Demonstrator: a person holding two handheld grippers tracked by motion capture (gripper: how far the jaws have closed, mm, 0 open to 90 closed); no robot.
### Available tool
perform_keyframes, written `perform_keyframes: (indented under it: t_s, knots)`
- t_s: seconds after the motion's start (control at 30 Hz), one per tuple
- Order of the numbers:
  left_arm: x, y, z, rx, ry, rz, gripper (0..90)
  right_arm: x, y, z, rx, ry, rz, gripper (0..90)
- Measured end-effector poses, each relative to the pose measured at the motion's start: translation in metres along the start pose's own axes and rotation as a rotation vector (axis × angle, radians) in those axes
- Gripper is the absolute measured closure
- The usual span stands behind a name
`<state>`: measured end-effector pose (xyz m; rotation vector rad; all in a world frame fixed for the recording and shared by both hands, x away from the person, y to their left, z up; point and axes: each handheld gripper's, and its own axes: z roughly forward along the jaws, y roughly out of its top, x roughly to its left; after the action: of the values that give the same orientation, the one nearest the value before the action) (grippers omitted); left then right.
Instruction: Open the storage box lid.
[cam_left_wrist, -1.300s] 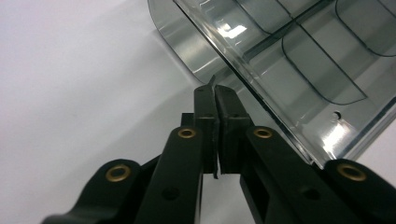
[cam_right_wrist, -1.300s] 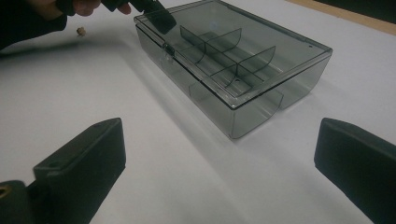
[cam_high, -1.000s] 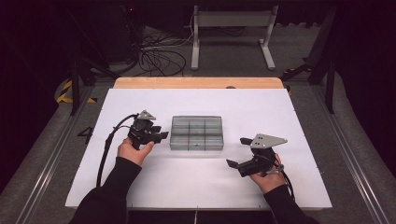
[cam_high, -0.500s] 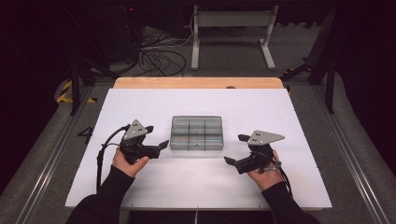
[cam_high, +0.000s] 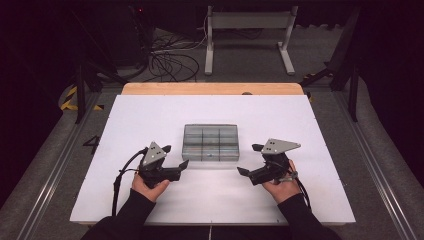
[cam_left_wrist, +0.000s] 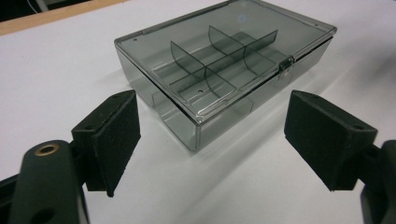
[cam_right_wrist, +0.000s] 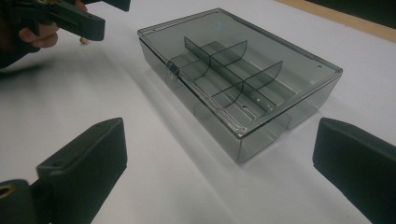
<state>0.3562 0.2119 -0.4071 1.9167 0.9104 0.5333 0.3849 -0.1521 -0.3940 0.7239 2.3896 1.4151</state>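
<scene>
A clear grey plastic box (cam_high: 210, 142) with inner dividers lies shut at the middle of the white table top (cam_high: 150, 115); its compartments look empty. My left gripper (cam_high: 175, 156) is open just off the box's front left corner, jaws pointing at it. My right gripper (cam_high: 249, 159) is open off the front right corner. In the left gripper view the box (cam_left_wrist: 224, 70) lies ahead of the open gripper (cam_left_wrist: 219, 135), its latch (cam_left_wrist: 286, 64) on the right side. In the right gripper view the box (cam_right_wrist: 238, 79) lies ahead of the open gripper (cam_right_wrist: 219, 163), with the left gripper (cam_right_wrist: 70, 18) at the top left.
A wooden strip (cam_high: 210, 88) runs along the table's far edge. Beyond it, on the floor, are a metal stand (cam_high: 247, 35) and loose cables (cam_high: 165, 60). Metal rails (cam_high: 55, 165) flank the table. White surface lies bare all around the box.
My left gripper has come back from the box's left side toward the near edge, now at its front left corner. The right gripper has shifted slightly left toward the box.
</scene>
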Motion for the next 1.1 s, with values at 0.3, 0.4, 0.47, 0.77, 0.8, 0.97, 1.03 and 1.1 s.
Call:
perform_keyframes:
  t_s: [0.3, 0.4, 0.47, 0.77, 0.8, 0.97, 1.03, 1.1]
  knots:
    - [0.001, -0.008, 0.013, 0.012, 0.01, 0.067, 23.5, 0.0, 0.002, 0.004, 0.023, -0.009, 0.002, 6.4]
    - [0.001, -0.01, 0.018, 0.036, 0.011, 0.067, 23.9, 0.0, 0.002, 0.005, 0.031, -0.019, 0.001, 7.7]
    - [0.001, -0.01, 0.019, 0.036, 0.009, 0.058, 24.2, 0.0, 0.003, 0.006, 0.037, -0.026, 0.001, 8.7]
    - [0.003, -0.011, 0.022, 0.058, -0.027, 0.046, 29.9, 0.0, 0.004, 0.009, 0.063, -0.056, 0.006, 15.6]
    - [0.003, -0.011, 0.022, 0.057, -0.027, 0.046, 32.3, 0.0, 0.005, 0.01, 0.068, -0.061, 0.005, 18.4]
    - [0.002, -0.012, 0.024, 0.079, -0.031, 0.043, 38.5, -0.002, 0.006, 0.014, 0.1, -0.072, 0.018, 29.0]
    - [0.002, -0.012, 0.025, 0.087, -0.032, 0.046, 40.9, -0.002, 0.005, 0.016, 0.118, -0.079, 0.017, 34.0]
    - [0.002, -0.012, 0.026, 0.091, -0.035, 0.044, 42.8, -0.002, 0.005, 0.018, 0.134, -0.085, 0.018, 39.3]
